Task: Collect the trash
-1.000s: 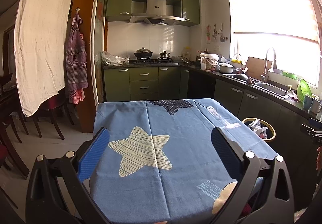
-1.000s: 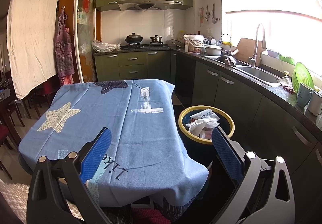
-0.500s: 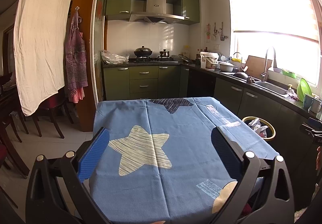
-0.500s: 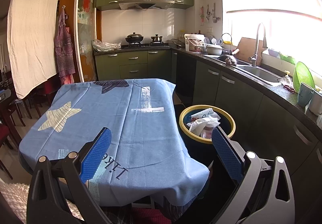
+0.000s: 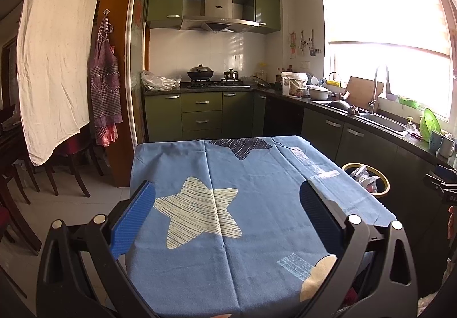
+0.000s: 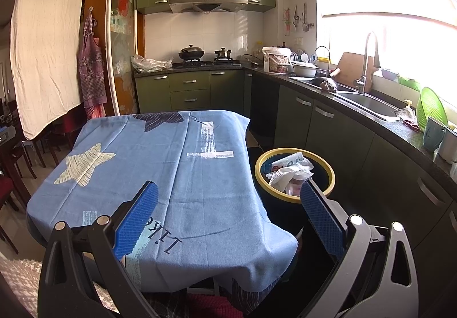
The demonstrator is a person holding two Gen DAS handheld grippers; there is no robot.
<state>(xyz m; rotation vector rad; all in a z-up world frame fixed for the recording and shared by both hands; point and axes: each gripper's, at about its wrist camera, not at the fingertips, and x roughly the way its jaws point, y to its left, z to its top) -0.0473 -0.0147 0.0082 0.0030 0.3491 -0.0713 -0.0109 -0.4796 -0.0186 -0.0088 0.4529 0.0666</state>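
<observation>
At the bottom of each view the left gripper [image 5: 225, 212] and right gripper [image 6: 228, 211] gape wide and empty over the blue tablecloth [image 6: 177, 175], the yellow-rimmed bin [image 6: 294, 172] of crumpled trash [image 6: 288, 172] centre-right, green cabinets [image 6: 190, 89] beyond.

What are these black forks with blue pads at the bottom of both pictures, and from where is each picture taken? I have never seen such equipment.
They are hand-held grippers; a person carries one in each hand. Each has a wide-angle camera looking forward along its two fingers. One picture comes from the left gripper, the other from the right gripper. Both are open and hold nothing. Before them stands a table under a blue tablecloth with star patterns; no loose item shows on it. Beside the table stands a yellow-rimmed trash bin with crumpled paper and packaging inside.
</observation>
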